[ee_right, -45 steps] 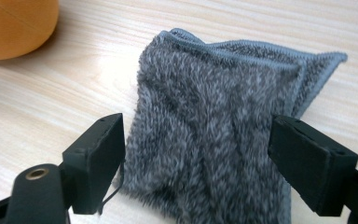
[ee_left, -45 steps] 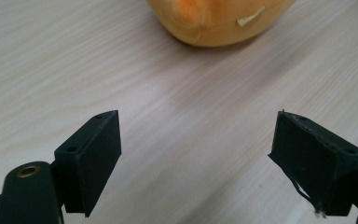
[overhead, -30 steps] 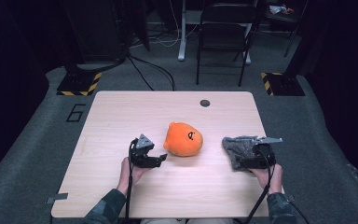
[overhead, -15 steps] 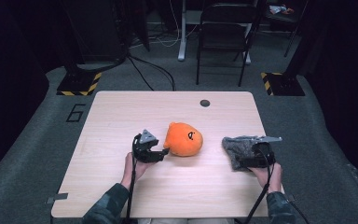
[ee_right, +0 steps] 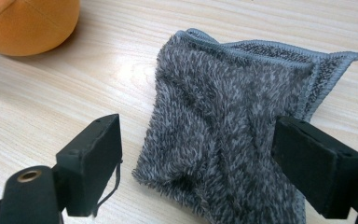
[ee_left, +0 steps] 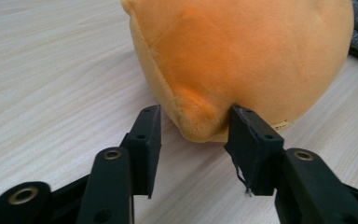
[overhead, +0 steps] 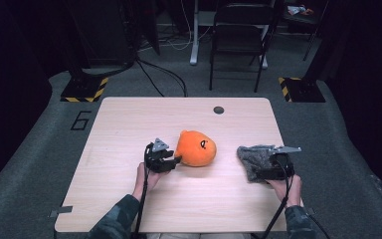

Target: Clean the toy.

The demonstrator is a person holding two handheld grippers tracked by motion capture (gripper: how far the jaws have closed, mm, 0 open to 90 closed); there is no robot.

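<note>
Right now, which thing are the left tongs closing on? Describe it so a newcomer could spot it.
On the pale wooden table, look near the middle, just ahead of the person's left hand. There sits a round orange plush toy with a small dark face mark. It is smooth and bright, unlike the flat, shaggy grey cloth lying to its right.

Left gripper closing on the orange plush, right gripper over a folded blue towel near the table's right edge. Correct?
One slip: the towel is grey, not blue, as the right gripper view shows. The rest holds: the left gripper has just been closing its fingers around a bulge of the orange plush, and the right gripper straddles the folded towel.
</note>
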